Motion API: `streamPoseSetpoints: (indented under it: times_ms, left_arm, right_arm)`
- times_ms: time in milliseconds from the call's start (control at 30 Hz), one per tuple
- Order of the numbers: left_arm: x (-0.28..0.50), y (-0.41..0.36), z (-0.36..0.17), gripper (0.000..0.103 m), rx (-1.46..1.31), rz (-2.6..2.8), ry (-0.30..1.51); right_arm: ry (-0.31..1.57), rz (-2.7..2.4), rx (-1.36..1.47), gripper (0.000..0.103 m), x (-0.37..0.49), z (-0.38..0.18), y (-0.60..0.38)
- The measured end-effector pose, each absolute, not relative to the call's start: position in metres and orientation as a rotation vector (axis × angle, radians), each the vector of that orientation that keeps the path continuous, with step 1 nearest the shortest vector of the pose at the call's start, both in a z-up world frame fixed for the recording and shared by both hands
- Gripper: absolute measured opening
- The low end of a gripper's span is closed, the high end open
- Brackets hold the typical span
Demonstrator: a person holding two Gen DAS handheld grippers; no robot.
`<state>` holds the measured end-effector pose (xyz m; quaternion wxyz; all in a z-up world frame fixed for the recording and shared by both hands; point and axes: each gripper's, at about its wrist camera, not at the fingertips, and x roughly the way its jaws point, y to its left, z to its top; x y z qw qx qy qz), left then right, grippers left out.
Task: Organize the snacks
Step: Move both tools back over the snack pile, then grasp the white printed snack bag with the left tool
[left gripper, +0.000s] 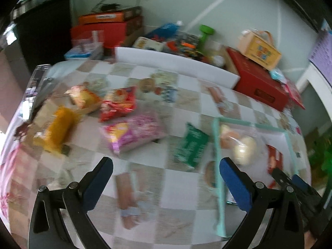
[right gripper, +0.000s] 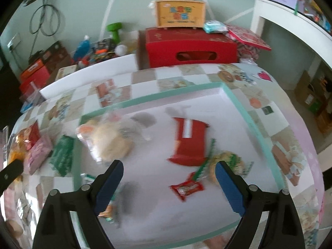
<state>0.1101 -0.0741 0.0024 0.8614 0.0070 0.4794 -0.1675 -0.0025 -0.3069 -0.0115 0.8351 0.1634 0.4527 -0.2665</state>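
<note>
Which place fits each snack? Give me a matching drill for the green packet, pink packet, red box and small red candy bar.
1 green packet
2 pink packet
3 red box
4 small red candy bar

A middle of the tray
B tablecloth, against the tray's outer edge
C tablecloth, beside a red bag
D tray, near the right gripper

Pairs: 1-B, 2-C, 3-A, 4-D

Table (left gripper: pixel 182 186) under me wears a checked picture cloth. Directly on it: mint-rimmed tray (right gripper: pixel 255 128), green packet (left gripper: pixel 192 145) just beside the tray's edge, pink packet (left gripper: pixel 134 133), red packet (left gripper: pixel 118 103), yellow packet (left gripper: pixel 56 128). Frames blurred.
</note>
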Motion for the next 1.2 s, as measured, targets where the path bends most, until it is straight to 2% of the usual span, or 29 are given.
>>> streamPoseSetpoints:
  times_ms: [533,1200]
  left_arm:
    - [0.110,-0.011,0.003,0.102,0.066,-0.210,0.987]
    - [0.085,0.069,-0.024,0.102,-0.094,-0.129,1.067]
  right_arm:
    - [0.956,-0.374,0.258,0.092,0.018,-0.006,-0.216]
    - [1.000,-0.305,0.294,0.092,-0.003,-0.027,-0.178]
